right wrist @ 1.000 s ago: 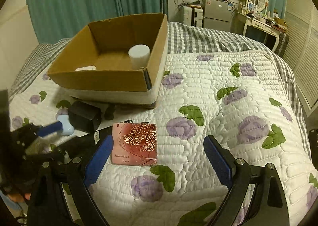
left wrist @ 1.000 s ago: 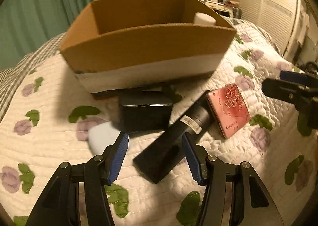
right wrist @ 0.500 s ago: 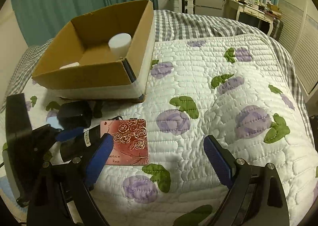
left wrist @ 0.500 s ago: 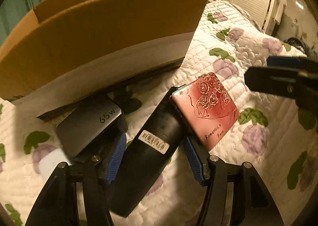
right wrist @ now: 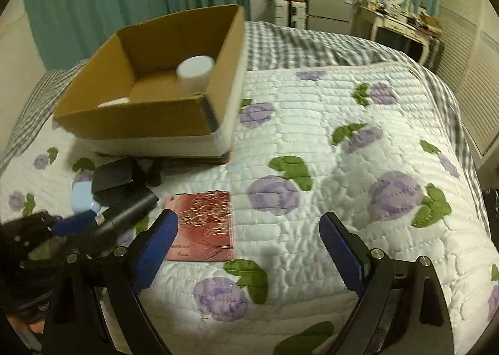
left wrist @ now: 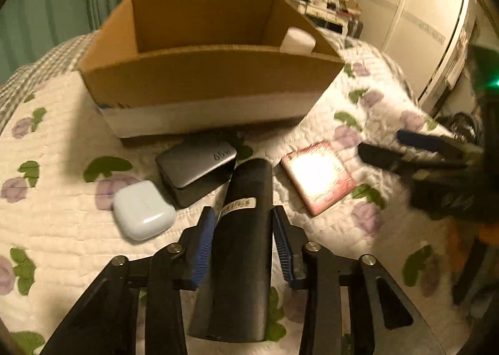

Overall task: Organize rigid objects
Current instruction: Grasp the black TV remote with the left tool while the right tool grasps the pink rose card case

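My left gripper is shut on a black tube with a barcode label and holds it just above the quilt. The tube also shows in the right wrist view, held by the left gripper. Beside it lie a grey 65W charger, a pale blue earbud case and a red rose-patterned card. My right gripper is open and empty above the quilt, just right of the red card. The cardboard box holds a white jar.
The cardboard box stands on the floral quilt behind the loose objects. Teal curtains, a dresser and a wardrobe stand beyond the bed. A second white item lies low in the box.
My left gripper has closed on the black tube and lifted it back from the box. The right gripper has drifted slightly closer to the red card.
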